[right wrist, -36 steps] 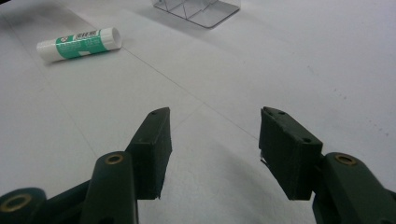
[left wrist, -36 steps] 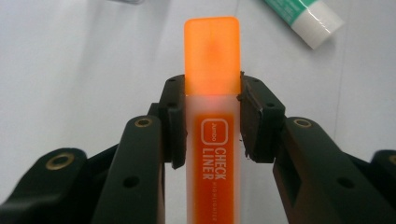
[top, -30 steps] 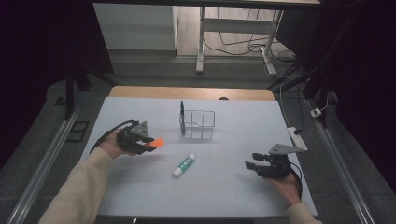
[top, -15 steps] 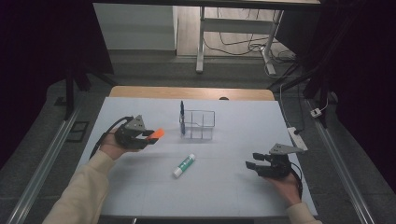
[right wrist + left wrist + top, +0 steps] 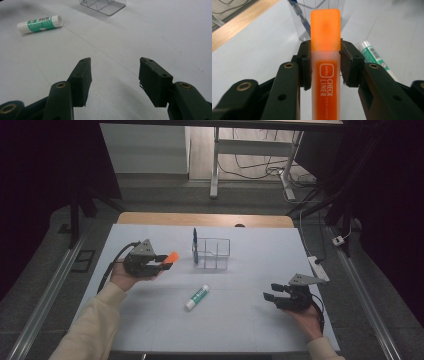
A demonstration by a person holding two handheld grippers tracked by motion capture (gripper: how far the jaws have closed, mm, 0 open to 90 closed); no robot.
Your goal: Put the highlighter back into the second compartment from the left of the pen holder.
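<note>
The left gripper (image 5: 161,263) has lifted slightly, jaws clamped on an orange highlighter (image 5: 325,50) near the clear organizer (image 5: 212,253). The right gripper (image 5: 113,75) rests on the bench (image 5: 250,320), jaws apart.

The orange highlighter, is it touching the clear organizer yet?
Apart. The high view shows bare table between the orange highlighter, clamped in the left tool, and the clear organizer; the highlighter's cap points toward it but stops short.

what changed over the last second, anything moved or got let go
The left gripper, shut on the orange highlighter, has carried it a little up and toward the clear organizer. Nothing was let go or newly grasped. The right gripper stays open and empty, and the glue stick and the blue pen in the organizer lie as before.
</note>
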